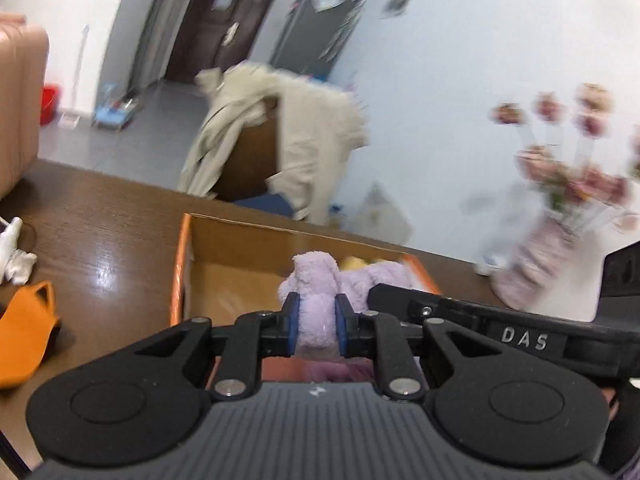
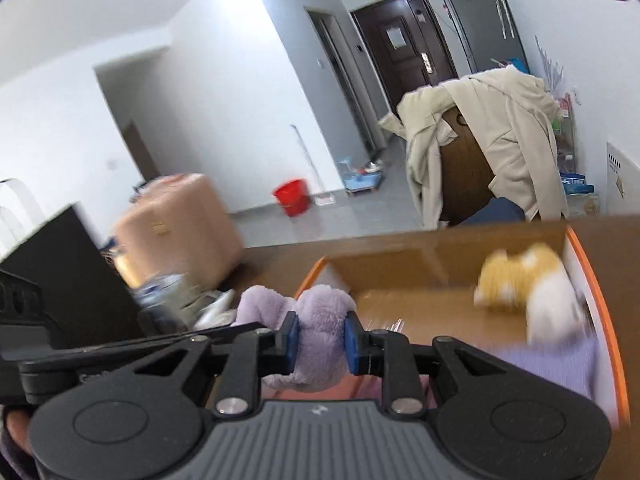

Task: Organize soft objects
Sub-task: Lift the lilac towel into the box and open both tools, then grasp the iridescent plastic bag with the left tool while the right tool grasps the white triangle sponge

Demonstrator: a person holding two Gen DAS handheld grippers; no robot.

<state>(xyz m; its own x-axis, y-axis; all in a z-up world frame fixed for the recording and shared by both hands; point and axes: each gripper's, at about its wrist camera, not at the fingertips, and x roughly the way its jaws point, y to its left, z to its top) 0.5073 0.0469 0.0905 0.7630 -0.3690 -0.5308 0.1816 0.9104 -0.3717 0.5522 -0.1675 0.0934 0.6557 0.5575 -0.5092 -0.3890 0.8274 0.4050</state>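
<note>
From the left wrist camera we see our left gripper (image 1: 316, 322) nearly closed, its blue pads (image 1: 293, 322) pinching a lobe of a lilac plush toy (image 1: 320, 280) so that the fleece bulges between them. The toy hangs over the near end of an open cardboard box with orange edges (image 1: 180, 276), which sits on a dark wooden table (image 1: 100, 220); more lilac fabric and a glimpse of yellow lie inside the box toward its right end. The other gripper's black body crosses the right of this view. An orange cloth item (image 1: 28, 332) and a white spray bottle (image 1: 10, 236) lie on the table to the left, apart from the box. From the right wrist camera our right gripper (image 2: 321, 340) is likewise almost shut, squeezing another part of the same lilac plush toy (image 2: 316, 320) near the box's left corner. Inside the box (image 2: 400, 256) a yellow-and-white plush toy (image 2: 520, 280) lies against the right wall, with lilac fabric (image 2: 560, 364) below it. We judge that the step in hand is carrying the lilac toy into the box with both grippers. To do it well we should keep both pinches firm, move the two hands together so the toy is not stretched, bring it over the bare floor left of the yellow toy, lower it below the rim, and only then let go.
</note>
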